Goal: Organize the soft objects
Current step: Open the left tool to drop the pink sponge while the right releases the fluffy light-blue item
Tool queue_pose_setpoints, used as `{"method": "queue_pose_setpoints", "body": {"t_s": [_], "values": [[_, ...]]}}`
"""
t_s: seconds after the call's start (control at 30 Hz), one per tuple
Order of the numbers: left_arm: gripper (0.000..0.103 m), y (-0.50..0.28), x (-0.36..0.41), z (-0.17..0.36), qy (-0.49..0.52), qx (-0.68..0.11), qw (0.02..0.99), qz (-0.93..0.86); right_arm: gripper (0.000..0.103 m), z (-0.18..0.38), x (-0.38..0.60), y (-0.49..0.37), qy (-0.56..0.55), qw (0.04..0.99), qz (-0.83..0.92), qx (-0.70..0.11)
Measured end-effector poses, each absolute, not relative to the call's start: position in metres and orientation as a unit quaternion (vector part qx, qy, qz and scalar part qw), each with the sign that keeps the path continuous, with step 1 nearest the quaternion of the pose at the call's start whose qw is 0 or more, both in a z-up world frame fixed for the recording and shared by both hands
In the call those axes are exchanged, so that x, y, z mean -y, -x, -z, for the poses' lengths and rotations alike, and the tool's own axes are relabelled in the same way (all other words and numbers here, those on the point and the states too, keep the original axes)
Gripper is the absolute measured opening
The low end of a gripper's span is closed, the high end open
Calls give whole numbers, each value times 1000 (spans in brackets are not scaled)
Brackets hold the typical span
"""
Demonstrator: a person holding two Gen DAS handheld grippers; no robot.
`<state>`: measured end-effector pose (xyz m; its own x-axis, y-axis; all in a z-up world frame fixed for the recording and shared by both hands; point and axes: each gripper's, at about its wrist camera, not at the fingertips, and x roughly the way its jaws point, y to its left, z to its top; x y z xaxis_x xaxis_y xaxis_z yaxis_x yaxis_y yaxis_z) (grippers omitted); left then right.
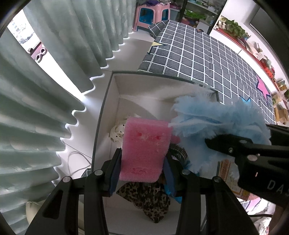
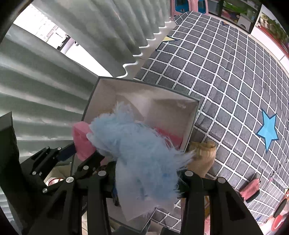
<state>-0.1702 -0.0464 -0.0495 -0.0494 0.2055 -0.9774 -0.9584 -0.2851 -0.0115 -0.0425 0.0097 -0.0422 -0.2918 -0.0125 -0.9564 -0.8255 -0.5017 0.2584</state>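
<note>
My left gripper (image 1: pixel 141 160) is shut on a pink foam sponge (image 1: pixel 144 150), held above an open white box (image 1: pixel 115 101). Inside the box lie a leopard-print cloth (image 1: pixel 148 202) and a white spotted soft piece (image 1: pixel 117 133). My right gripper (image 2: pixel 146 179) is shut on a fluffy light-blue fabric piece (image 2: pixel 137 144), which hangs over the same box (image 2: pixel 162 106). In the left wrist view the blue fluff (image 1: pixel 216 123) and the right gripper (image 1: pixel 227 144) sit just right of the sponge. In the right wrist view the sponge (image 2: pixel 82 142) and the left gripper (image 2: pixel 72 150) show at the left.
The box stands beside a bed with a grey checked cover (image 1: pixel 207 59) bearing star prints (image 2: pixel 268 130). Pale green curtains (image 1: pixel 36 108) hang on the left. A tan soft item (image 2: pixel 204 153) and a pink item (image 2: pixel 251 188) lie on the cover. A pink stool (image 1: pixel 151 14) stands far back.
</note>
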Motion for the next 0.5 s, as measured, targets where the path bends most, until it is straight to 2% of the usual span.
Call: {"method": "queue_pose_setpoints", "body": {"t_s": [0.5], "values": [[47,173,42,62,514,-379,452,-622,44,52,-21,52,528,292,-683,-412]]}}
